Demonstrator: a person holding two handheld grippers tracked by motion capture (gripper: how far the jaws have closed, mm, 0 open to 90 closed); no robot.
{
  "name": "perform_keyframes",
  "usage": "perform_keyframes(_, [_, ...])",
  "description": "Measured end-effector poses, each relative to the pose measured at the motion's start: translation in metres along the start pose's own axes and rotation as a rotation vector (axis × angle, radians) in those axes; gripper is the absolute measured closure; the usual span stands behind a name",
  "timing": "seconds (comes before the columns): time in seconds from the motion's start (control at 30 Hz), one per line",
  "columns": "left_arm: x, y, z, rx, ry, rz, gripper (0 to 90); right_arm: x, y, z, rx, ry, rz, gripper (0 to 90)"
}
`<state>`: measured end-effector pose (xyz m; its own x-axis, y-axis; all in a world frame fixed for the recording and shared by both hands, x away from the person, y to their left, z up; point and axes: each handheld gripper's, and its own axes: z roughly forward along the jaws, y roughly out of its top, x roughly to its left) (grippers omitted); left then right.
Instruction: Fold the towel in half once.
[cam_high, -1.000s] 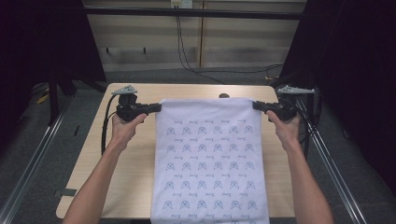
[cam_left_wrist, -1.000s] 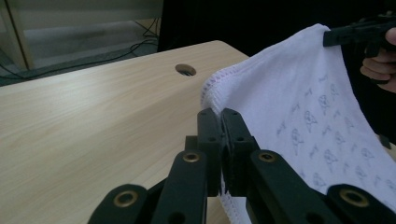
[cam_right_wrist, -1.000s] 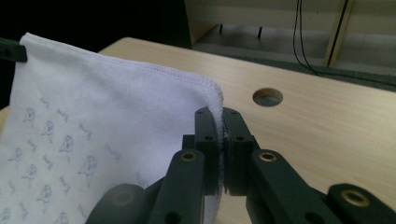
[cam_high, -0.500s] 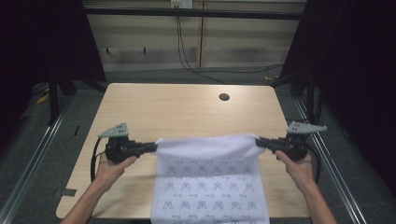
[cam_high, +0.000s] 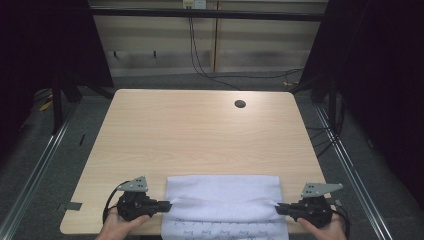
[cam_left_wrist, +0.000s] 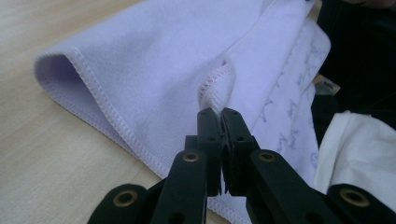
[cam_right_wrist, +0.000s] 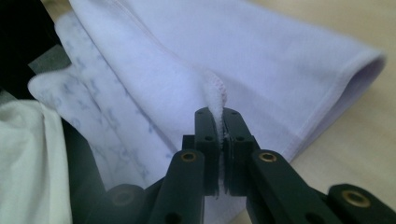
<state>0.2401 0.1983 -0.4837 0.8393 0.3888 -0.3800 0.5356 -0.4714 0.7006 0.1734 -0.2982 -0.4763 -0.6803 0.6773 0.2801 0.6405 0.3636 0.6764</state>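
You've got the left tool (cam_high: 167, 204) and right tool (cam_high: 278, 208) each clamped tight on a hemmed corner of the towel (cam_high: 222, 192), folded at the bench's (cam_high: 200, 135) near edge; it's light, limp cloth, so grip hems.

cloth (cam_high: 222, 197): near part cut off by bottom edge | hands (cam_high: 120, 227): partly cropped

Light wooden table (cam_high: 200, 135) with rounded corners; a dark round hole (cam_high: 240, 104) lies near its far right corner. Black cables (cam_high: 200, 55) hang down the pale wall panel (cam_high: 155, 45) beyond the far edge.
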Motion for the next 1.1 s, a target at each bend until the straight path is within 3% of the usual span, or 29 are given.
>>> perform_keyframes(0.1, [0.006, 0.001, 0.011, 0.081, 0.006, -0.028, 87.5, -0.005, -0.004, 0.006, 0.054, -0.015, 0.020, 86.5])
perform_keyframes(0.2, [0.007, 0.002, 0.018, 0.122, 0.022, -0.009, 87.5, -0.009, -0.004, 0.014, 0.094, -0.016, 0.037, 86.5])
perform_keyframes(0.27, [0.012, 0.003, 0.020, 0.109, 0.017, -0.012, 87.5, -0.010, -0.001, 0.017, 0.090, -0.017, 0.036, 86.5])
perform_keyframes(0.33, [0.017, 0.005, 0.020, 0.097, 0.029, -0.007, 87.5, -0.012, 0.002, 0.019, 0.089, -0.046, 0.027, 86.5])
perform_keyframes(0.4, [0.028, 0.012, 0.022, 0.082, 0.062, -0.015, 87.6, -0.015, 0.008, 0.022, 0.091, -0.069, 0.016, 86.5])
perform_keyframes(0.47, [0.037, 0.021, 0.024, 0.085, 0.110, 0.019, 87.9, -0.021, 0.016, 0.029, 0.083, -0.094, 0.013, 86.5])
perform_keyframes(0.53, [0.053, 0.033, 0.028, 0.072, 0.147, 0.023, 88.1, -0.031, 0.027, 0.037, 0.072, -0.109, 0.016, 86.4])
perform_keyframes(0.6, [0.073, 0.046, 0.032, 0.055, 0.183, 0.004, 88.2, -0.038, 0.036, 0.044, 0.065, -0.120, 0.017, 86.4])
perform_keyframes(0.73, [0.106, 0.062, 0.036, 0.011, 0.213, -0.027, 88.2, -0.053, 0.055, 0.058, 0.059, -0.161, 0.006, 86.5])
perform_keyframes(0.97, [0.136, 0.075, 0.036, -0.029, 0.269, -0.067, 88.1, -0.074, 0.082, 0.079, 0.048, -0.179, -0.002, 86.5])
perform_keyframes(1.1, [0.149, 0.082, 0.037, -0.042, 0.303, -0.078, 88.1, -0.096, 0.102, 0.093, 0.026, -0.231, -0.004, 86.5])
